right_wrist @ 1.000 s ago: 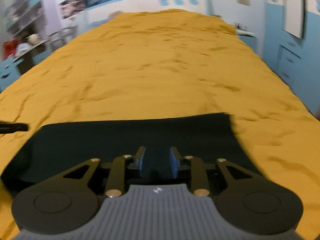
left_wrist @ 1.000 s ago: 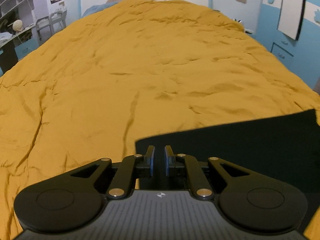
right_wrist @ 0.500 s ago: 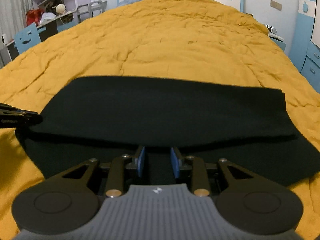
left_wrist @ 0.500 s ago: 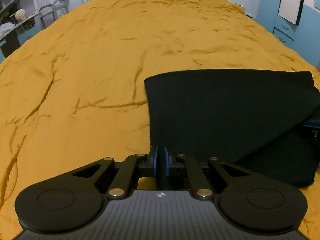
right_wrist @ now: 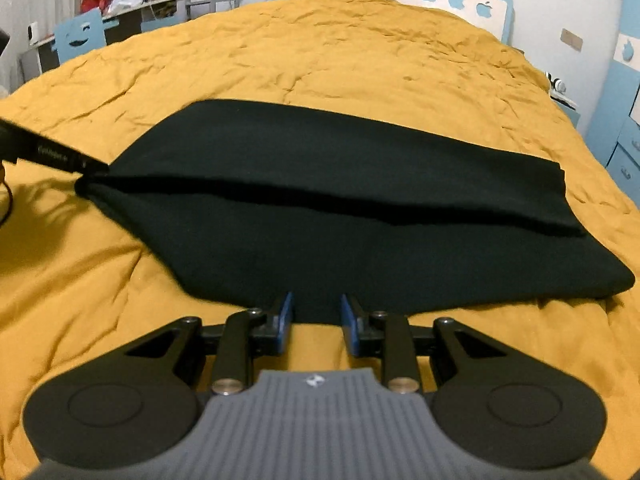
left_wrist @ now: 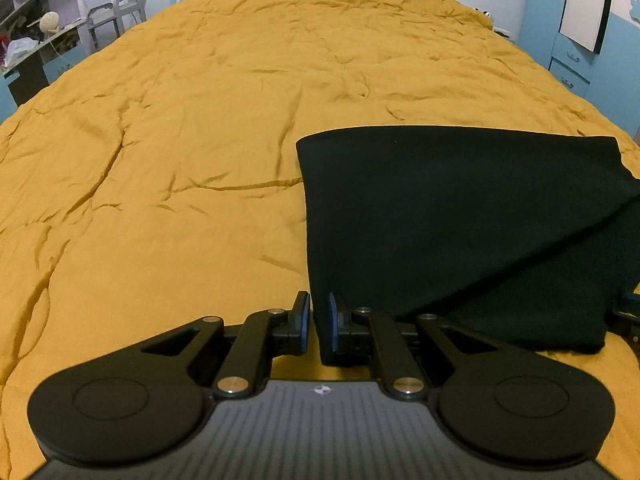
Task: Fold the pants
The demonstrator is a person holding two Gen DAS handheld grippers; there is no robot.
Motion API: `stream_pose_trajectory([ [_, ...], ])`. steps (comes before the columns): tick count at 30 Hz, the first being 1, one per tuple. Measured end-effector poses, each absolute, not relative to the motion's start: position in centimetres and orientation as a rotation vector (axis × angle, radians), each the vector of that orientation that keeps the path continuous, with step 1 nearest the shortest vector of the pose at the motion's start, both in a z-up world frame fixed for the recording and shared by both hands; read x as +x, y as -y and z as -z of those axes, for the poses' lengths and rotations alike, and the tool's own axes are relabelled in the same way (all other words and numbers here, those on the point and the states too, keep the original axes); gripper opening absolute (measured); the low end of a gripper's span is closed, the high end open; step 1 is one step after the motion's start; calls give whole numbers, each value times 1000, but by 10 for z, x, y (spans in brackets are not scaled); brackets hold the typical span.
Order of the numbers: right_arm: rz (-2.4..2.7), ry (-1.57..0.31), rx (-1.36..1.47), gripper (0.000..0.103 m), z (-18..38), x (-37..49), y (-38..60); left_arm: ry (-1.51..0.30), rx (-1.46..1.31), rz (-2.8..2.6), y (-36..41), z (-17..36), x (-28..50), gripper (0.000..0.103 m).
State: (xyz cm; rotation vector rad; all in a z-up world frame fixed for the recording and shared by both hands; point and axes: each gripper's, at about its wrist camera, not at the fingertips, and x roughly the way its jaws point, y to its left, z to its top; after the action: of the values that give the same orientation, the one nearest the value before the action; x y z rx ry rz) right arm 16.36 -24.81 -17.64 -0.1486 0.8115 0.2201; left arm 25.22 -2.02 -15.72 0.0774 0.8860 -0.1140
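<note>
Pants [right_wrist: 360,216] are lying on the bed, black fabric on a wrinkly mustard-yellow cover [left_wrist: 180,160], and they're already doubled over: the right wrist view shows an upper layer laid across a lower one, with its edge running as a dark line from left to right across the middle. From the left wrist view the pants [left_wrist: 460,220] sit to the right of centre, the top layer's edge slanting down toward the near left corner.

Left tool [left_wrist: 318,322] has its blue-padded fingers [left_wrist: 304,320] only a narrow way apart, with the near corner of the fabric sitting in the slot between them. Honestly can't tell whether it's actually pinching the cloth or has just let go, there's a sliver of gap on the left pad side. In the right wrist view the left tool's tip [right_wrist: 80,162] meets the left corner of the pants.

Right tool [right_wrist: 316,316] is released, fingers spread wide, right at the near edge of the pants with nothing clamped, yellow cover showing between them.

Background: headboard with apple cutouts [right_wrist: 456,0], blue drawers [left_wrist: 568,68], cluttered desk [right_wrist: 120,12].
</note>
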Motion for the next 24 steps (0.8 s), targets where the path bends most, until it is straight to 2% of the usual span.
stream_pose_trajectory([
  [7,-241,-825,-140,23,169,145,252,-916,101,117,14,146,241,14],
  [10,-238,-803,-101,23,154,143,259,-911,42,115,-1,135,237,25],
  [16,-204,-733,-21,24,131,154,271,-808,-272,132,-42,119,242,51],
  [24,-178,-719,17,24,127,189,275,-808,-619,140,-70,146,284,57],
])
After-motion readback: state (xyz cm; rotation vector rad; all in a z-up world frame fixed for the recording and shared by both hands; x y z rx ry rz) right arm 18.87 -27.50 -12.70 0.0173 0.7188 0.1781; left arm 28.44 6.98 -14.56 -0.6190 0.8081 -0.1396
